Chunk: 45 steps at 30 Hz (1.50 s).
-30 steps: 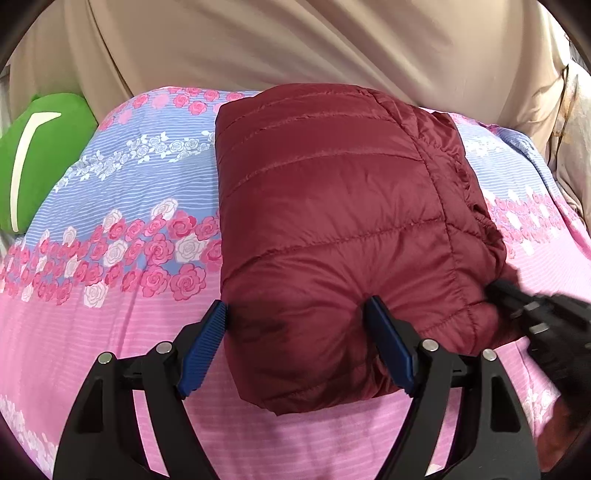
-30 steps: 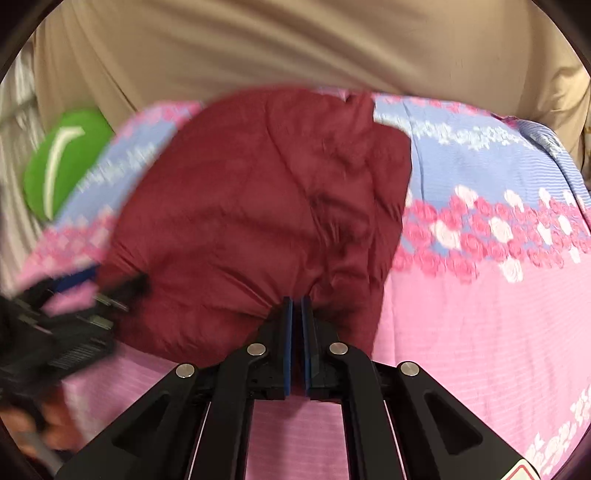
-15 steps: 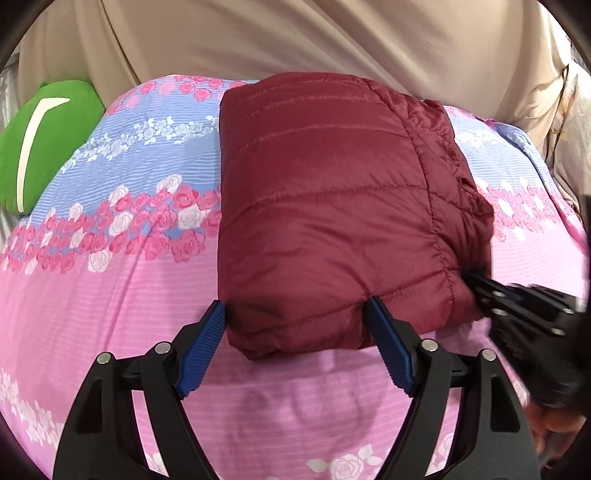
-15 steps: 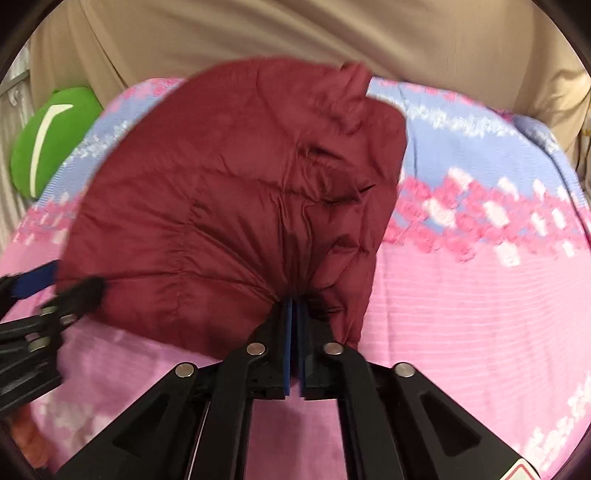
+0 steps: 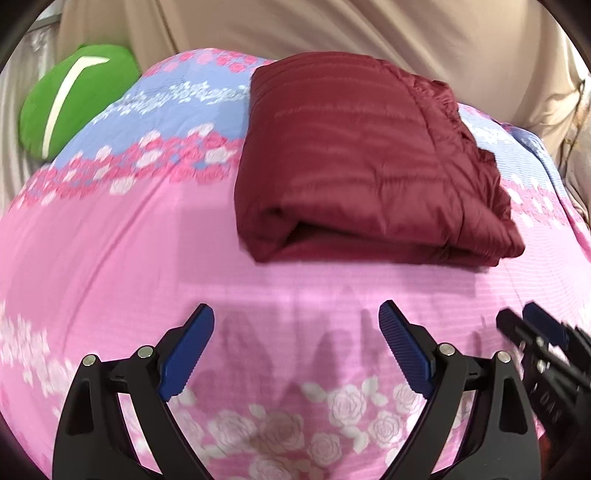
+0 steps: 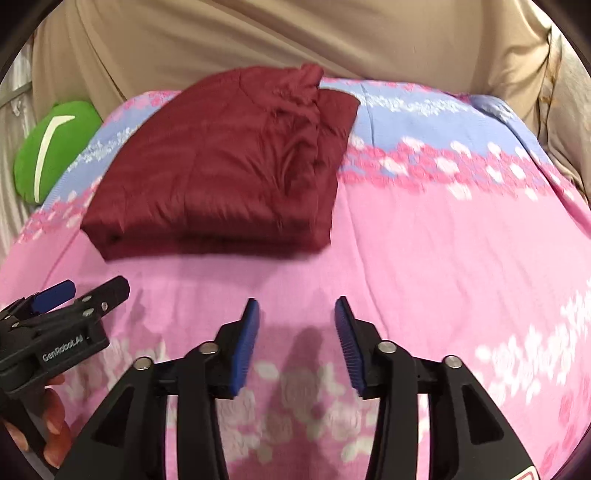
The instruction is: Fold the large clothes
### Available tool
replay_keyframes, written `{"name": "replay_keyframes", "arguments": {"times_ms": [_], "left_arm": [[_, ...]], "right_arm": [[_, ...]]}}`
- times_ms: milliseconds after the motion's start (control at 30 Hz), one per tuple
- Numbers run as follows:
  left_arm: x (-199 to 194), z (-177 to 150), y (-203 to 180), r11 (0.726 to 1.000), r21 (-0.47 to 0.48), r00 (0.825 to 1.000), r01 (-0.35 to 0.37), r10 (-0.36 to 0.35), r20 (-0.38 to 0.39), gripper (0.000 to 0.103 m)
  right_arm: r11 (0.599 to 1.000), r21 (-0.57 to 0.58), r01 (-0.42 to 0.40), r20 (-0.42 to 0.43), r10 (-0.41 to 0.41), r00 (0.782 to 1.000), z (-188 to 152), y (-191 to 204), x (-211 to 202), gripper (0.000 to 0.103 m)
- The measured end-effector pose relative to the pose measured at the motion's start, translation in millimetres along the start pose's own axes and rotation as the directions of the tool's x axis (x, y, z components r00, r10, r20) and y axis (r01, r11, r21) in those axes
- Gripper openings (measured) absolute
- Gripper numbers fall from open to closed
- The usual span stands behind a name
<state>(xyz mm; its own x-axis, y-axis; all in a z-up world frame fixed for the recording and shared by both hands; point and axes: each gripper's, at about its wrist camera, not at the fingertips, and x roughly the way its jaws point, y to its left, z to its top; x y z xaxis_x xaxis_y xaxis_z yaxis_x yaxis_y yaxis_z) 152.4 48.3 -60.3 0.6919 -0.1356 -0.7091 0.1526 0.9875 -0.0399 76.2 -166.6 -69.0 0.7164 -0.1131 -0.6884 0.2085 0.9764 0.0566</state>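
Observation:
A dark red quilted jacket (image 5: 365, 155) lies folded into a thick rectangle on the pink flowered bedspread (image 5: 122, 258); the right wrist view shows the jacket (image 6: 221, 173) at upper left. My left gripper (image 5: 297, 321) hovers over bare bedspread in front of the jacket's near edge, its jaws wide and still opening, nothing between them. My right gripper (image 6: 295, 314) is also back from the jacket, jaws opening and empty. Each gripper shows in the other's view: the right gripper (image 5: 532, 328) at the right edge, the left gripper (image 6: 88, 291) at the left edge, with a hand (image 6: 51, 424) below it.
A green cushion (image 5: 70, 99) with a white stripe sits at the bed's far left. Beige fabric (image 5: 332, 26) hangs behind the bed. The bedspread (image 6: 461, 240) stretches to the right of the jacket, with a blue flowered band at the back.
Both grippers have pulled back from the jacket toward the bed's near side. The right gripper let go of the jacket's fold and opened. The left jaws widened. The jacket lies free.

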Motion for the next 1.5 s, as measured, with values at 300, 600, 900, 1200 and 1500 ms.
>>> {"name": "replay_keyframes", "arguments": {"times_ms": [300, 600, 900, 1200, 1500], "left_arm": [[-3.6, -13.0, -17.2, 0.997, 0.051, 0.998, -0.058, 0.057, 0.021, 0.093], [-4.2, -14.8, -22.1, 0.993, 0.066, 0.995, -0.094, 0.093, 0.029, 0.093], [-6.0, -16.8, -25.1, 0.988, 0.076, 0.990, -0.137, 0.134, 0.037, 0.093], [-3.4, -15.7, -27.5, 0.985, 0.083, 0.989, -0.149, 0.147, 0.031, 0.093], [-3.2, -14.9, -26.3, 0.985, 0.085, 0.988, -0.150, 0.148, 0.032, 0.093]], "right_arm": [[1.000, -0.019, -0.005, -0.021, 0.005, 1.000, -13.9, 5.3, 5.5, 0.054], [0.999, -0.039, 0.006, -0.020, -0.007, 1.000, -18.4, 13.4, 4.4, 0.055], [0.999, -0.041, 0.027, -0.015, -0.027, 1.000, -19.8, 17.8, 3.4, 0.055], [0.999, -0.039, 0.025, -0.015, -0.026, 1.000, -20.2, 18.3, 3.5, 0.055], [0.999, -0.040, 0.026, -0.015, -0.027, 1.000, -20.1, 17.8, 3.5, 0.055]]}}
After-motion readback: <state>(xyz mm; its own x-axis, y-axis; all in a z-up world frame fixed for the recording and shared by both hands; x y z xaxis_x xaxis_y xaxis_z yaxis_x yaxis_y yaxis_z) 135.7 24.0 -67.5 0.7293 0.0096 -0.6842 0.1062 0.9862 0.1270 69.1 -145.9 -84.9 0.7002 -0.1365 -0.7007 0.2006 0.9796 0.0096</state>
